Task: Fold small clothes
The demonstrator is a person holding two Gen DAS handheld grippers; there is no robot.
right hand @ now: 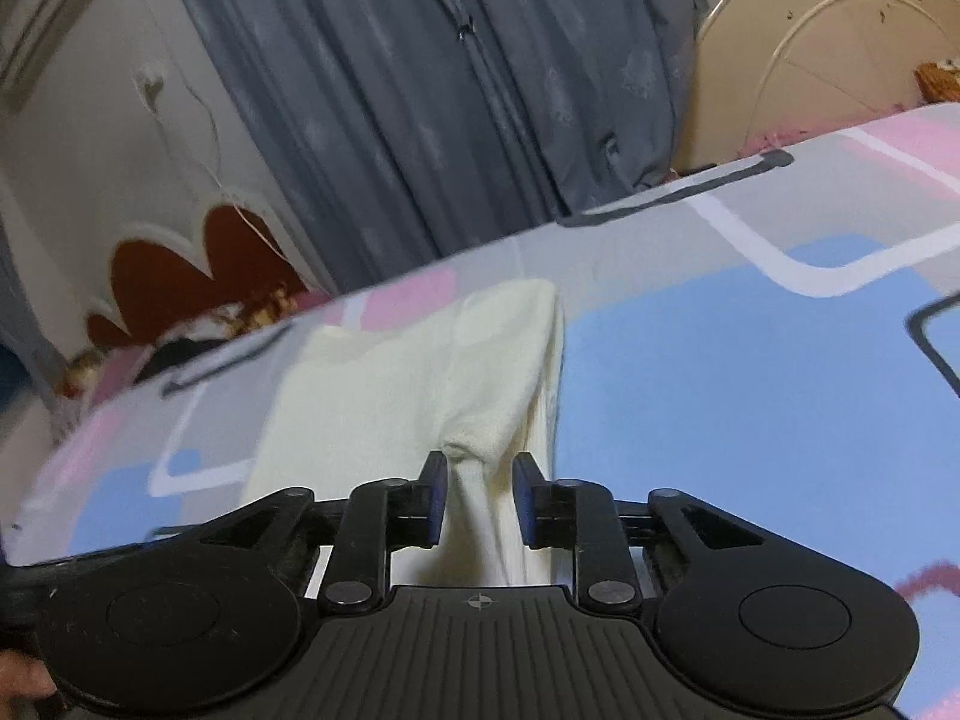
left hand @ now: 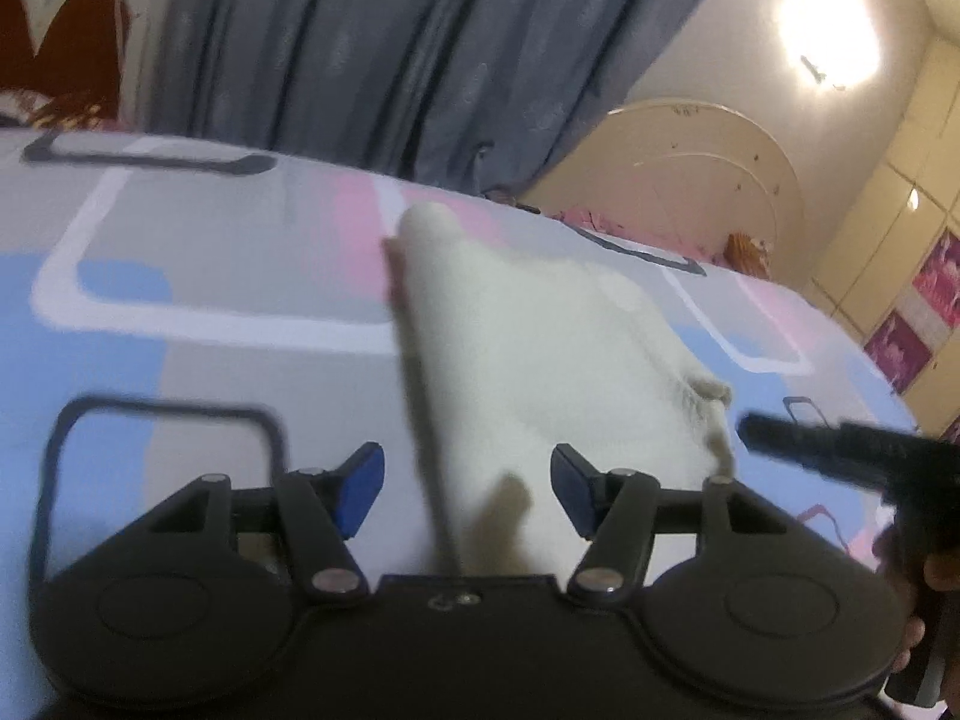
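A small white garment (left hand: pixel 540 348) lies on the patterned bedsheet (left hand: pixel 198 276). In the left wrist view my left gripper (left hand: pixel 468 489) is open, its blue pads wide apart over the garment's near edge, not gripping it. The right gripper's black finger (left hand: pixel 828 444) pokes in at the garment's right corner. In the right wrist view the garment (right hand: pixel 420 384) lies folded, a fold of it bunched up between the pads of my right gripper (right hand: pixel 478 498), whose jaws are narrowly apart around the cloth.
The bedsheet (right hand: pixel 750 396) has blue, pink and grey blocks. Grey curtains (right hand: pixel 450 90) hang behind the bed. A cream headboard (left hand: pixel 702 180) stands at the right, a red and white one (right hand: pixel 180 276) at the left. Wardrobes (left hand: pixel 900 228) line the right wall.
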